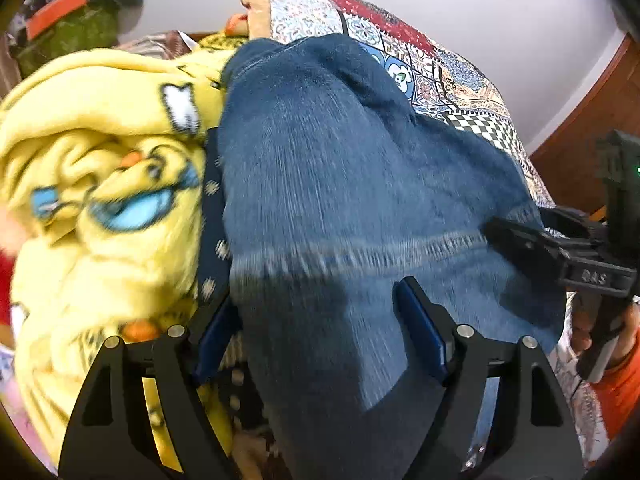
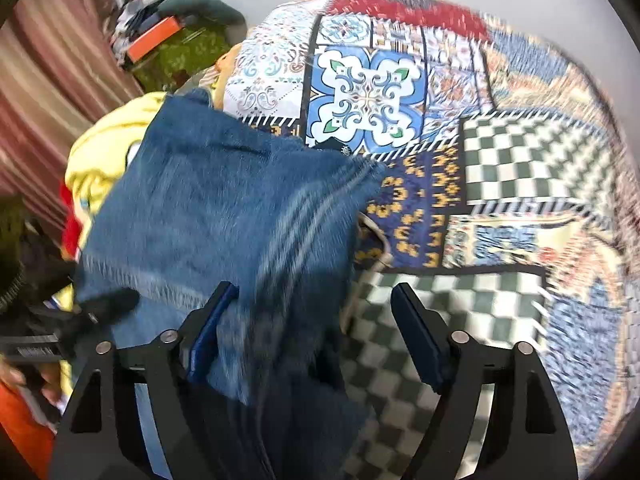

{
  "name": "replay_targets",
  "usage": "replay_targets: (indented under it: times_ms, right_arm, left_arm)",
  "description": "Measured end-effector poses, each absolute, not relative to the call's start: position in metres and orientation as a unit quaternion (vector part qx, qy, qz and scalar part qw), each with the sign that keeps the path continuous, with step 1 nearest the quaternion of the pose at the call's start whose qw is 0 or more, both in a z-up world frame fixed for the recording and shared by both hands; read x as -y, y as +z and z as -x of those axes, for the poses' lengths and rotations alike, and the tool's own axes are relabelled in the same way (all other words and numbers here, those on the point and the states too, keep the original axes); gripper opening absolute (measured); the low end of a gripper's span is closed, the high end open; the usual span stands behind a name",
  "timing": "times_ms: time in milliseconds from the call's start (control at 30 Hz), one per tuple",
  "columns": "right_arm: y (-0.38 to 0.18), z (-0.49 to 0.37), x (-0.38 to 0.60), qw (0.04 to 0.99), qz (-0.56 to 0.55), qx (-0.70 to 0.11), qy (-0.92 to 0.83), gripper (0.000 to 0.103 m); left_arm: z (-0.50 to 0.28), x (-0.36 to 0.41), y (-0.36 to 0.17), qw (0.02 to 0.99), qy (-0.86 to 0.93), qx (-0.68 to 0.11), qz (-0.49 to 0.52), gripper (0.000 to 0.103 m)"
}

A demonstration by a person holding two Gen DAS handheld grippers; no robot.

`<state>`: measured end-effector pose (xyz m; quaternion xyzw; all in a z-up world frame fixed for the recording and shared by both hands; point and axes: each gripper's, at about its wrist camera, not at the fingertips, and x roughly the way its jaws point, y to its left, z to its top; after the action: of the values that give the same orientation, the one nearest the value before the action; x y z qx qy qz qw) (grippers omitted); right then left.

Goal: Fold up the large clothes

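Jeans [image 1: 340, 184] draped over patchwork bedspread [image 2: 500, 160], beside yellow blanket [image 1: 100, 128]. Denim looks heavy, limp, grippy; grab hem or waistband. Left gripper [image 1: 316, 332] and right gripper [image 2: 316, 332] both spread, denim between 2 fingers, unclamped.

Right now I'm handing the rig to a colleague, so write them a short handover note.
Left gripper: jaws open, jeans lying between them, not clamped.
Right gripper: jaws open over the jeans' right edge.
Jeans lie on the patchwork bedspread, beside a yellow blanket.
Done: jeans partly laid out; frames are blurred, so fold state is unclear.
Left: grip an end, fold, smooth.
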<state>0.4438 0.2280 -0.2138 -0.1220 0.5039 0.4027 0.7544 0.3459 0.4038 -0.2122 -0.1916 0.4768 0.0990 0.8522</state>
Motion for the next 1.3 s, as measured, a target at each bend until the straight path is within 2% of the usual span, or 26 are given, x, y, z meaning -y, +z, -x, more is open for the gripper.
replay_targets:
  times_ms: [33, 233, 433, 600, 767, 1033, 1300]
  right_arm:
    - [-0.211, -0.438, -0.223, 0.758, 0.135, -0.495, 0.403, 0.085]
    - [-0.194, -0.396, -0.186, 0.778, 0.197, -0.443, 0.399, 0.085]
    - [-0.182, -0.372, -0.153, 0.779, 0.18, -0.455, 0.392, 0.085]
    - [-0.145, -0.353, -0.127, 0.795, 0.124, -0.441, 0.399, 0.085]
    - [-0.085, -0.326, -0.102, 0.805, 0.076, -0.401, 0.431, 0.085]
    - [0.012, -0.252, -0.057, 0.838, 0.038, -0.269, 0.473, 0.085]
    - [0.059, -0.18, -0.006, 0.873, -0.019, -0.14, 0.466, 0.085]
  left_arm:
    - [-0.338, -0.399, -0.208, 0.856, 0.103, -0.471, 0.188, 0.079]
    - [-0.303, -0.377, -0.206, 0.86, 0.13, -0.459, 0.18, 0.081]
    - [-0.272, -0.352, -0.197, 0.851, 0.158, -0.471, 0.169, 0.081]
    - [-0.241, -0.323, -0.157, 0.868, 0.169, -0.446, 0.136, 0.081]
    - [-0.203, -0.287, -0.079, 0.911, 0.167, -0.364, 0.096, 0.081]
    - [-0.129, -0.227, 0.037, 0.965, 0.165, -0.196, 0.06, 0.081]
    - [-0.056, -0.158, 0.076, 0.979, 0.195, -0.064, 0.009, 0.081]
